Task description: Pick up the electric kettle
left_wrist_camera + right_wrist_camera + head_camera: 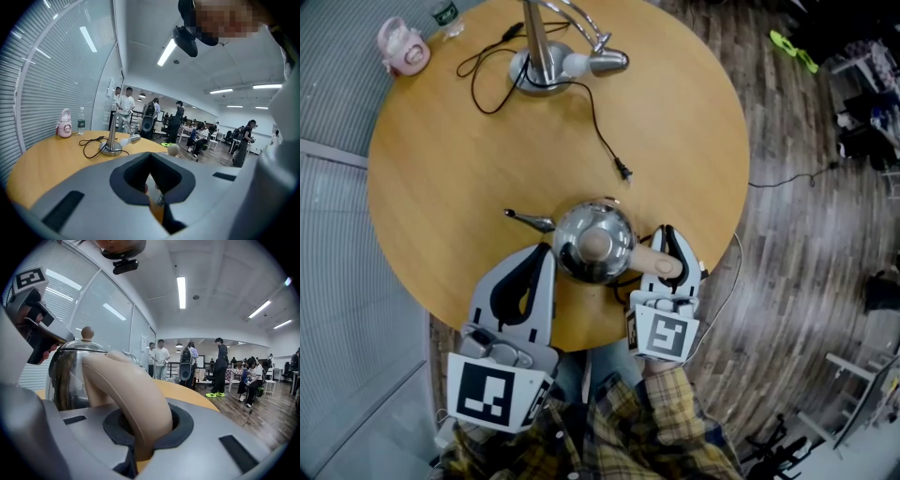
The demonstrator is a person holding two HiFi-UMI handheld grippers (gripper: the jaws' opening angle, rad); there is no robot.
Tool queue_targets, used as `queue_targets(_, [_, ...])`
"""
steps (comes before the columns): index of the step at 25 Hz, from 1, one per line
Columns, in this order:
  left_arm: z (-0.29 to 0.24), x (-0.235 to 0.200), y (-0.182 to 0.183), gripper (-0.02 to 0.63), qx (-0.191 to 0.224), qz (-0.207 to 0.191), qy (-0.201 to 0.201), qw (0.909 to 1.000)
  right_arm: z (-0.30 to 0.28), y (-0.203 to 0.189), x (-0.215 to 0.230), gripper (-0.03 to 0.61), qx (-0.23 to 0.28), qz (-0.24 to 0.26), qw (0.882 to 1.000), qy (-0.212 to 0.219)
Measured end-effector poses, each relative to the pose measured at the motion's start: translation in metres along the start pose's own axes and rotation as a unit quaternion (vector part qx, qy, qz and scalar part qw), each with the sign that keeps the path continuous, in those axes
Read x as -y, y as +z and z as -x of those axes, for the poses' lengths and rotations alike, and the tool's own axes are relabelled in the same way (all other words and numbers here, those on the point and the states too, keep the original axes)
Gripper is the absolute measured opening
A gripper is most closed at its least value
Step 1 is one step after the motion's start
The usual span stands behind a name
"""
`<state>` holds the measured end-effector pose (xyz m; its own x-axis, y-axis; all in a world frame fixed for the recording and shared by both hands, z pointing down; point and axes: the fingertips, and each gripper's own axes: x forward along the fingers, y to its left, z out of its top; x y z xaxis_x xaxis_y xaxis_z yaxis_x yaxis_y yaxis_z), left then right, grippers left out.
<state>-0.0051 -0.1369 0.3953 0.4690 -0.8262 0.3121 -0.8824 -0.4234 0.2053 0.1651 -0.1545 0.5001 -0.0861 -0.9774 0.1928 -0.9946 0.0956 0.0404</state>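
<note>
Round wooden table (441, 169) on a plank floor (787, 281). Right gripper (667, 251) clamps the shiny steel kettle (592, 239) by its beige handle (126, 394). Left gripper (536, 267) is closed and empty. The kettle's underside is hidden.

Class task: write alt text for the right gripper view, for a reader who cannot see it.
The right gripper has its jaws closed on the beige handle of a shiny steel electric kettle, which stands at left on a wooden table. Behind, people stand in a bright office.

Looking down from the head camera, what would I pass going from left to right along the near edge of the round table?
left claw → electric kettle → right claw, which is closed on the kettle's handle.
</note>
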Motion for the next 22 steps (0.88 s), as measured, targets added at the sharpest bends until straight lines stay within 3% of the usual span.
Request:
queue_targets(14, [0.006,-0.007,0.009,-0.002,0.007,-0.001,0.018,0.9998,0.000,0.003,0.004,0.049,0.010,-0.017,1.000,-0.001])
queue_targets(22, [0.011,-0.018,0.016,-0.002,0.018,0.005,0.039,0.9991,-0.013,0.025,0.010,0.049,0.026,-0.040,0.999,0.002])
